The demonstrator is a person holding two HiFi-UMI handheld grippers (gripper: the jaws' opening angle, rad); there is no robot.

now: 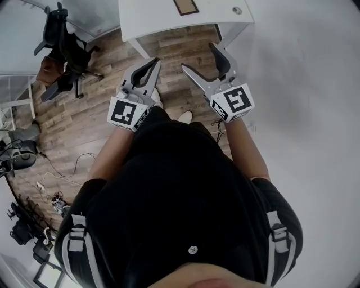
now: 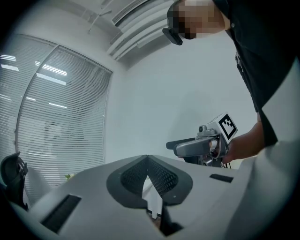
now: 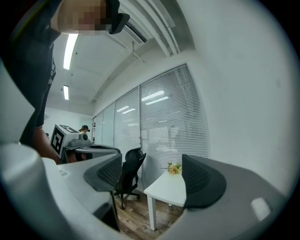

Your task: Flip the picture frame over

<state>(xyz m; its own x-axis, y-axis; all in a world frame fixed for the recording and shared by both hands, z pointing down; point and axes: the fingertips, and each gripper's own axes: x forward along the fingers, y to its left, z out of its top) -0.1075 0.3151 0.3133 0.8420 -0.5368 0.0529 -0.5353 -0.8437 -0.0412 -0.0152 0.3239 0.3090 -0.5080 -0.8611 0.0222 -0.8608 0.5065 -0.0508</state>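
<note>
Left grey tongs [image 1: 155, 62] sit closed, empty; right grey tongs [image 1: 198, 57] gape wide, empty. A brown picture frame [image 1: 185, 7] lies on the white worktop [image 1: 152, 17].

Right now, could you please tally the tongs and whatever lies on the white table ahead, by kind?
Tongs: 2, the left tongs and the right tongs
Picture frame: 1
Small round object: 1
Total: 4

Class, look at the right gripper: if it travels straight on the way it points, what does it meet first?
Probably the white table ahead of the open right gripper, though depth is unclear.
</note>
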